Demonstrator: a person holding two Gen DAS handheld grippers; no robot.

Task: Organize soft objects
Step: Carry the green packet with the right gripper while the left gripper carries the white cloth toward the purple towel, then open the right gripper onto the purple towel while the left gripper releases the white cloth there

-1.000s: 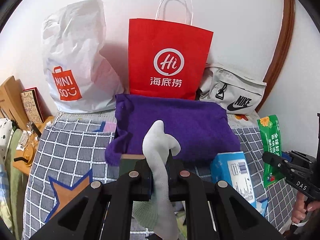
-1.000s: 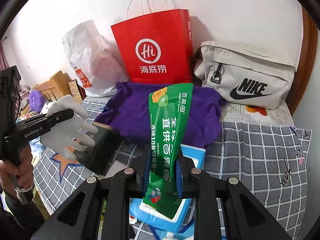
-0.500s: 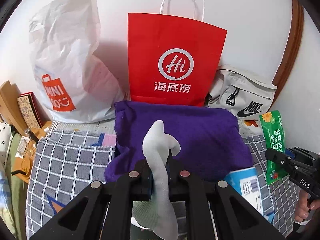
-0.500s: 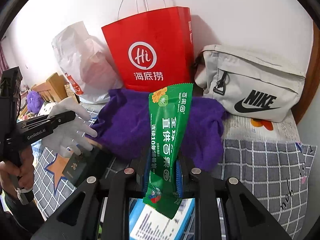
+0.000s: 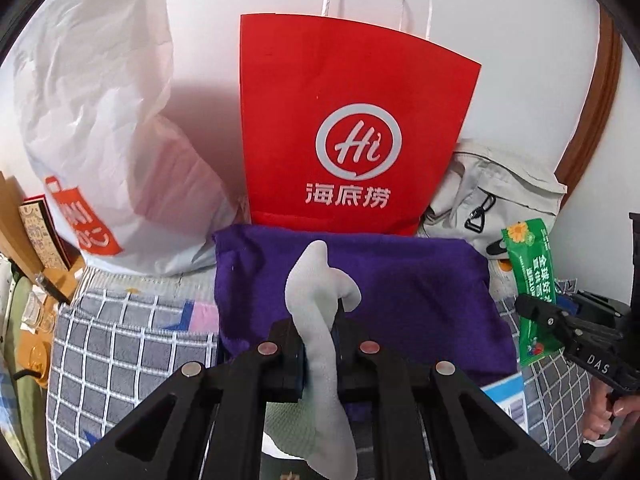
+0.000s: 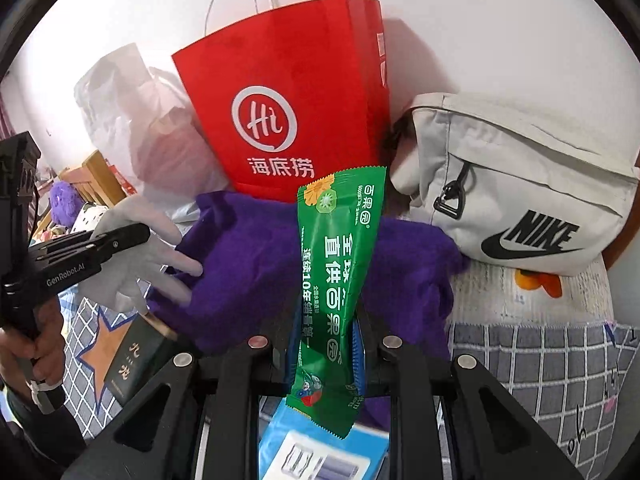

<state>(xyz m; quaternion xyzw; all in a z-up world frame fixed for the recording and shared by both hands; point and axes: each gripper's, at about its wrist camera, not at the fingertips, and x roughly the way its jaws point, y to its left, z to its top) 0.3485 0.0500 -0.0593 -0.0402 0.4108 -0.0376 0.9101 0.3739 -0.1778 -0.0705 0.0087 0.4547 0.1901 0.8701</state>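
My left gripper (image 5: 318, 354) is shut on a white glove (image 5: 318, 320) and holds it above the purple towel (image 5: 400, 280). The glove also shows in the right wrist view (image 6: 132, 256), at the left beside the towel (image 6: 248, 264). My right gripper (image 6: 326, 356) is shut on a green snack packet (image 6: 336, 280), held upright over the towel; the packet also shows in the left wrist view (image 5: 532, 280). A red paper bag (image 5: 348, 128) stands behind the towel against the wall.
A white Miniso plastic bag (image 5: 100, 140) leans left of the red bag, a grey Nike pouch (image 6: 520, 192) right of it. A blue tissue pack (image 6: 320, 452) and a dark green box (image 6: 132, 360) lie on the checked bedspread (image 6: 540, 380). Wooden furniture (image 5: 24, 240) stands far left.
Both grippers have moved forward toward the red bag and the wall, carrying the glove and the packet; the bags now look larger and closer.
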